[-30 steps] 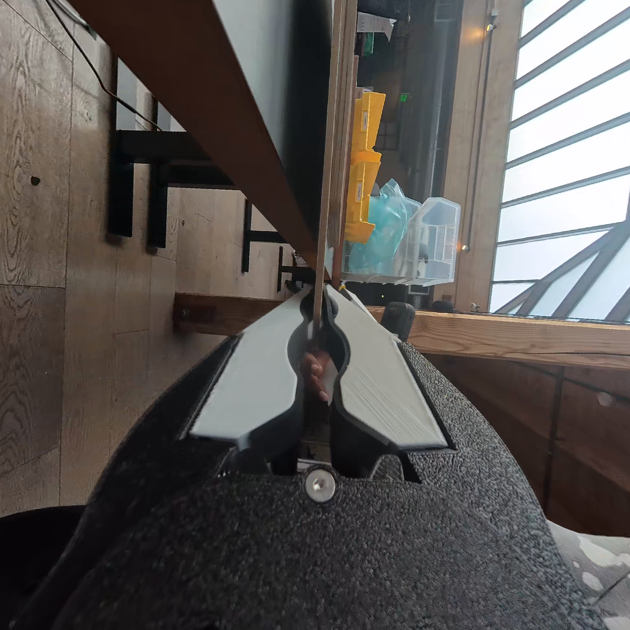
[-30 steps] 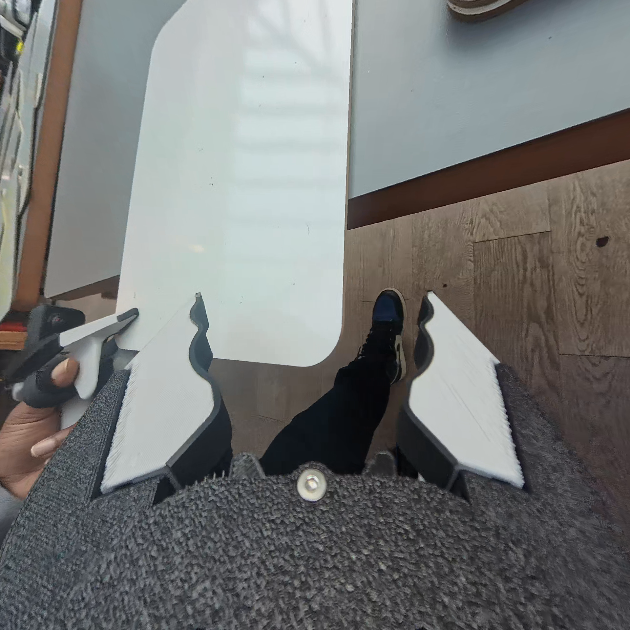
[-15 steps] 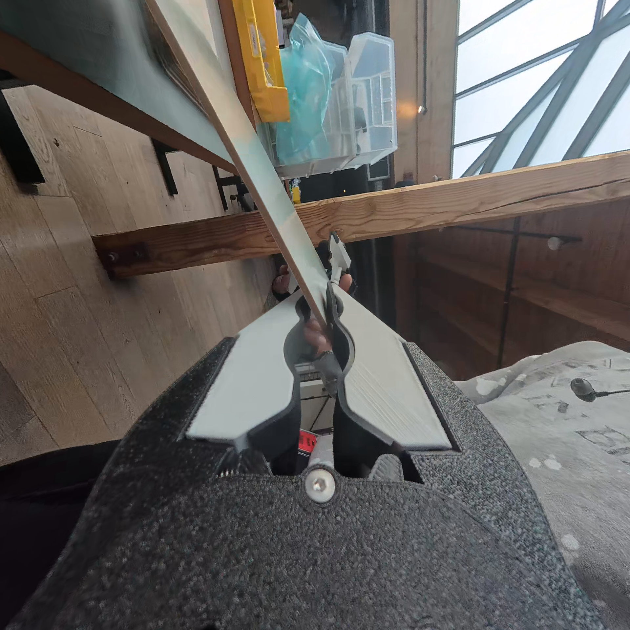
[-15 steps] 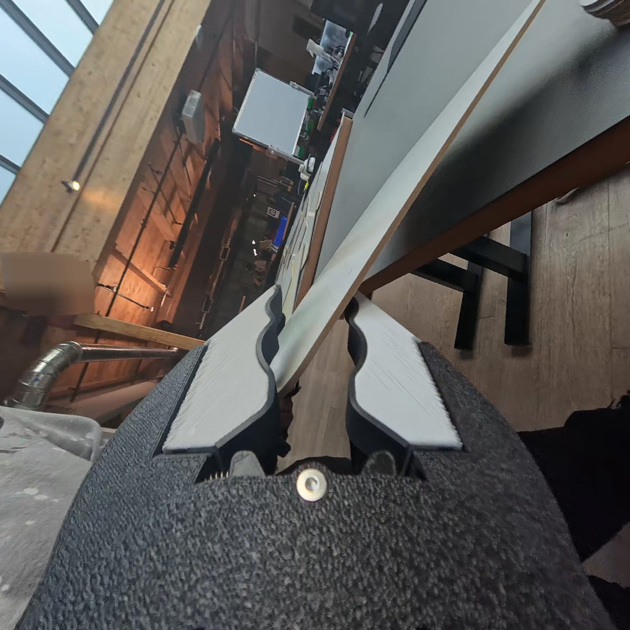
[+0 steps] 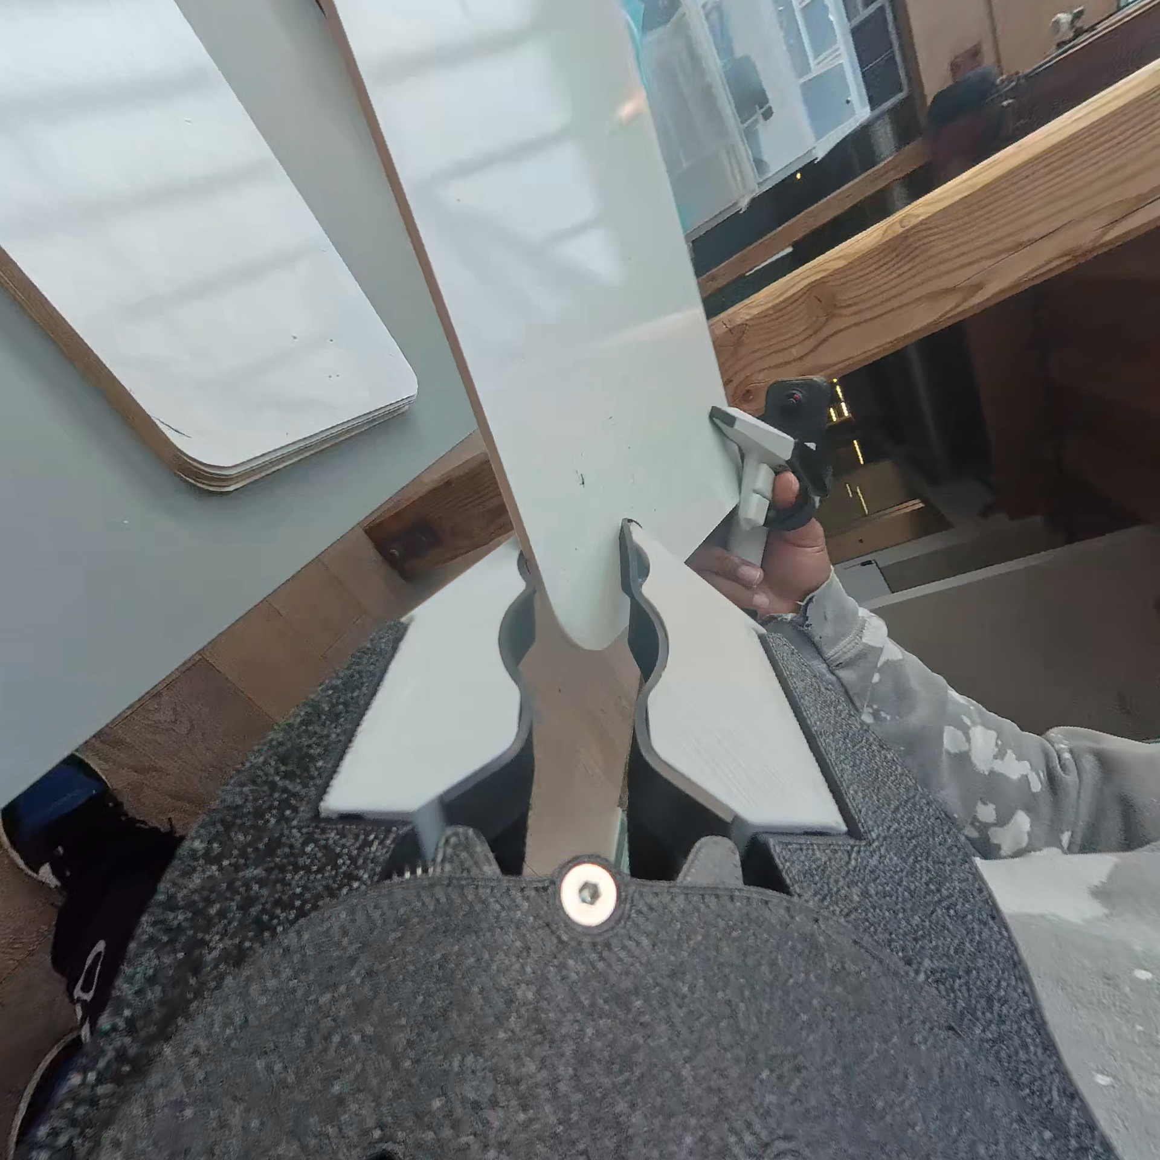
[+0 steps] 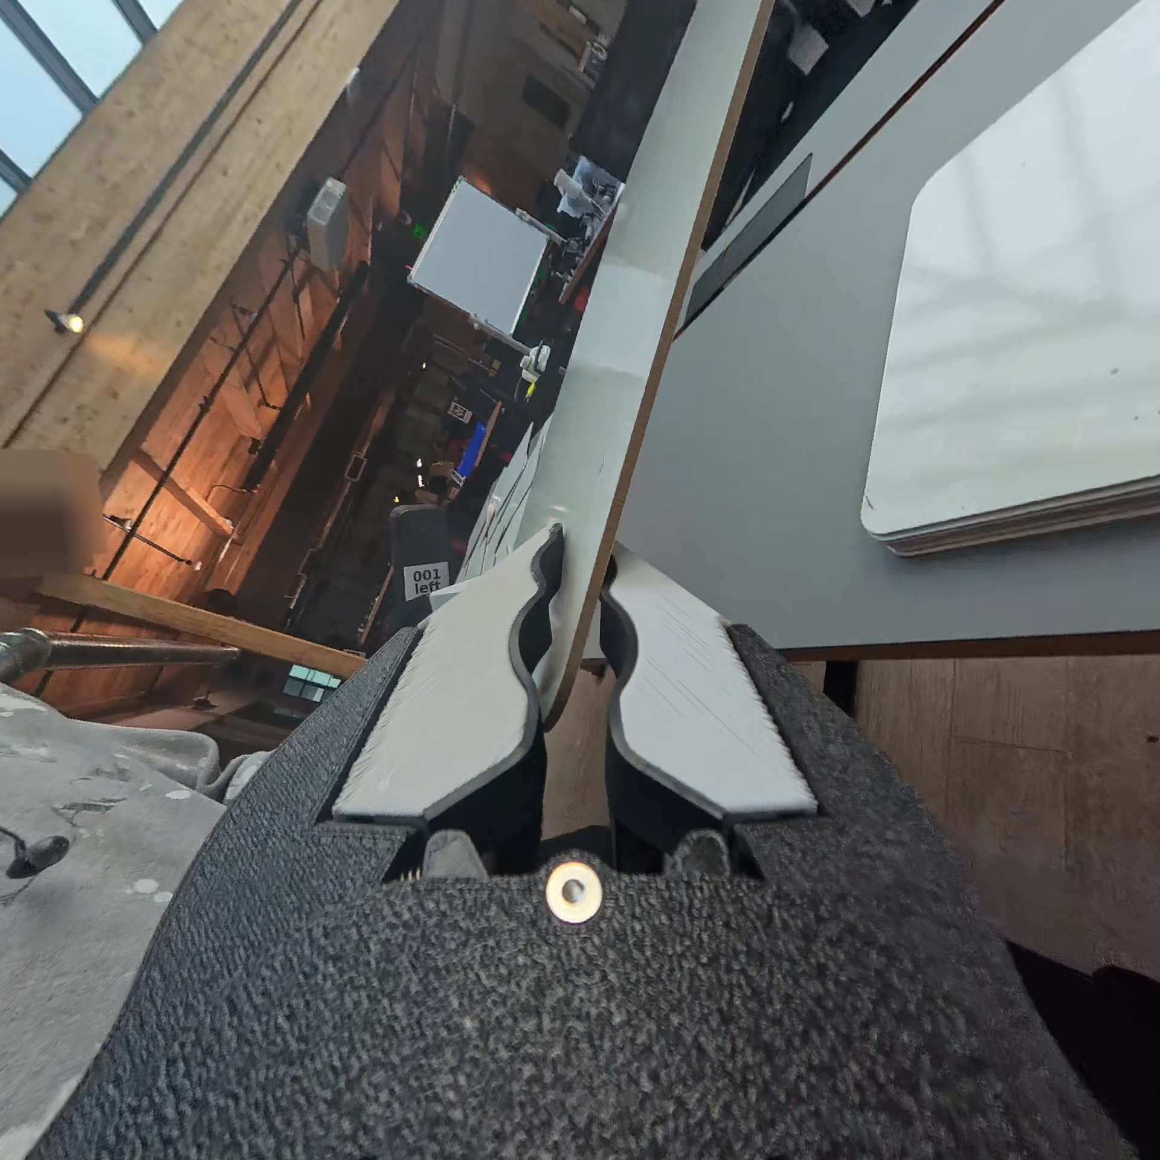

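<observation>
Each claw [image 5: 574,552] [image 6: 580,552] has pale ridged fingers, black wavy edges, a grainy black body, one silver screw [image 5: 588,893]; grey paint-flecked sleeve [image 5: 941,741].

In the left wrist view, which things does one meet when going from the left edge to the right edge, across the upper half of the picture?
Stack of white boards lying on the grey table → held white board → right gripper touching that board's edge → wooden beam.

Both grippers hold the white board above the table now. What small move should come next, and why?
Probably lower the board flat toward the stack on the grey table. The left gripper and the right gripper each pinch a near corner, the board is tilted in the air, and the stack lies just beside it.
</observation>
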Action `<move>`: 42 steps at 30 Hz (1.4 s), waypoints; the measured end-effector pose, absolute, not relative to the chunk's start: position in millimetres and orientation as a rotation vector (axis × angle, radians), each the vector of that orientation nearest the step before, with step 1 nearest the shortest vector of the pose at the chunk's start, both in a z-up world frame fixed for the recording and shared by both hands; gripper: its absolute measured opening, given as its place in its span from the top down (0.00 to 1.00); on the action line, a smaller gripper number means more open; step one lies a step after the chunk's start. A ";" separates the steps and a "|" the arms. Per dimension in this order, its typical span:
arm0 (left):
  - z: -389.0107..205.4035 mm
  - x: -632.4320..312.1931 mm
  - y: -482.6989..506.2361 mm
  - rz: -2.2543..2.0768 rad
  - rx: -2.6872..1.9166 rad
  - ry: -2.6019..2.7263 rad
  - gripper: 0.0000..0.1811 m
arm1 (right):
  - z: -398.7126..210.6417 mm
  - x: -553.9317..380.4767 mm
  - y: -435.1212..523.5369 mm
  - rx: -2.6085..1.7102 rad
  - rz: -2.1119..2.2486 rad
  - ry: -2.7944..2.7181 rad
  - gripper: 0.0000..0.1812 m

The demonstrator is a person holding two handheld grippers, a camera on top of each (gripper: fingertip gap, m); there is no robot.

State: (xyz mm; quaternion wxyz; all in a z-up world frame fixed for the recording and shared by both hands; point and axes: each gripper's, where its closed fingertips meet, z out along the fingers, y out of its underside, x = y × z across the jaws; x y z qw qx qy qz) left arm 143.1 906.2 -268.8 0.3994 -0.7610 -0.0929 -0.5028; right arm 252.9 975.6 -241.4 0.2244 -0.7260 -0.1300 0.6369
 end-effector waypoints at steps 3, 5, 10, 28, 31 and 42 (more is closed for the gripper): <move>-264.2 141.3 950.4 -1.248 -1.994 -0.200 0.83 | -218.9 252.4 1016.3 -1.951 1.788 -0.412 0.97; -264.2 138.5 976.2 -1.214 -2.025 -0.168 0.81 | -213.8 249.5 1044.0 -1.981 1.782 -0.418 0.98; -303.4 130.0 1023.6 -1.230 -2.187 -0.333 0.78 | -240.0 234.4 1103.5 -2.128 1.774 -0.443 0.98; -401.1 133.6 1053.9 -1.108 -2.446 -0.611 0.80 | -381.6 235.9 1161.3 -2.600 1.641 -0.330 0.88; -400.7 135.5 1058.8 -1.175 -2.398 -0.689 0.85 | -396.2 244.8 1157.3 -2.694 1.494 -0.445 0.64; -406.3 139.6 1058.6 -1.224 -2.368 -0.837 0.94 | -393.5 244.6 1158.5 -2.745 1.150 -0.980 0.53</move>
